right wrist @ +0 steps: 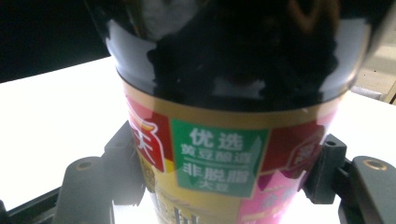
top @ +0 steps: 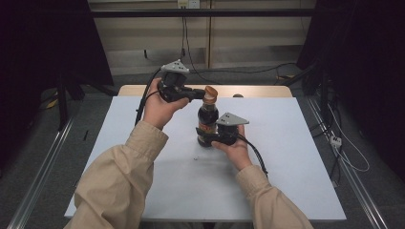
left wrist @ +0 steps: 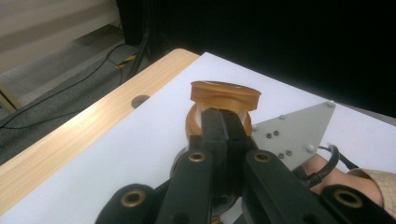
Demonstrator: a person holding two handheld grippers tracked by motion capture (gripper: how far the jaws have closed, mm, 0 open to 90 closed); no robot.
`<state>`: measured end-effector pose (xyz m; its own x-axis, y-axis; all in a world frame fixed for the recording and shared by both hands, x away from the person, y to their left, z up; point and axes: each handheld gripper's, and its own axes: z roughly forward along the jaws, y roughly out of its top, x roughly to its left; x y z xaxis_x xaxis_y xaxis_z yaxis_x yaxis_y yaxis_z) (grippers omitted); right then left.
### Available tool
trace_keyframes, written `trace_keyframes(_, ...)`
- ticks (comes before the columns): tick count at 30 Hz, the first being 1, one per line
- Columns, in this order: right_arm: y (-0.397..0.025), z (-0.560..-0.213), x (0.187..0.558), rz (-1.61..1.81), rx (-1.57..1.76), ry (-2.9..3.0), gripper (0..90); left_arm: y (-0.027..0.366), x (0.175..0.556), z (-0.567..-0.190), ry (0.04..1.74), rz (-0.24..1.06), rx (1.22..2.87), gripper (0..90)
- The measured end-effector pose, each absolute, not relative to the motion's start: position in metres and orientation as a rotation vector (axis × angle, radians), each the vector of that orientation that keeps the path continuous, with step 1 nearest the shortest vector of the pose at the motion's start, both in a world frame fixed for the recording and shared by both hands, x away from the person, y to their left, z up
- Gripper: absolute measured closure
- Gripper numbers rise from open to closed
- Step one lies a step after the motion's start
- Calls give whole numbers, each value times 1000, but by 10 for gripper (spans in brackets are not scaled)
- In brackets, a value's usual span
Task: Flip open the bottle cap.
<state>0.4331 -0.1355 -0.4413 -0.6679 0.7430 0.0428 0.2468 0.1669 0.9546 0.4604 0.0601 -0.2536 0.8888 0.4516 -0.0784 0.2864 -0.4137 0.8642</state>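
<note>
A dark sauce bottle (top: pixel 208 121) stands upright near the middle of the white desk (top: pixel 296 157), a little toward twelve o'clock from the centre in the high view. The right hand-held gripper (top: pixel 206 137) comes at it from about four o'clock and is clamped on the lower body of the bottle, at the height of the label; in the right gripper view its two black jaws press against either side of the label (right wrist: pixel 219 161), which carries green, red, pink and gold panels with white characters, while the dark glossy shoulder of the bottle rises above. The right hand (top: pixel 234 149) wraps that gripper from behind, with the grey three-cornered plate (top: pixel 232 119) on top, just beside the bottle at its three o'clock. The left hand-held gripper (top: pixel 200 94) reaches in from nine o'clock at the level of the bottle's neck, held by the left hand (top: pixel 161 107). In the left gripper view its jaws lie together, their tips against the orange-brown collar just under the cap (left wrist: pixel 225 94), which sits tilted, lifted at one side; whether the tips pinch part of the collar or merely touch it I cannot tell. Beyond the white surface, a strip of bare wood (left wrist: pixel 88 135) runs along the desk's far edge at twelve o'clock.
</note>
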Motion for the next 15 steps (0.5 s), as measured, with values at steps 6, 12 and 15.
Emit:
trace_keyframes(6, -135, -441, 433, 1513, 935, 2012, 309, 59, 460, -252, 531, 209, 2038, 900)
trace_keyframes(12, -135, -441, 433, 1511, 936, 2011, 308, 58, 461, -251, 525, 215, 2044, 900)
trace_keyframes(15, -135, -441, 433, 1512, 935, 2012, 308, 57, 461, -251, 525, 214, 2039, 900)
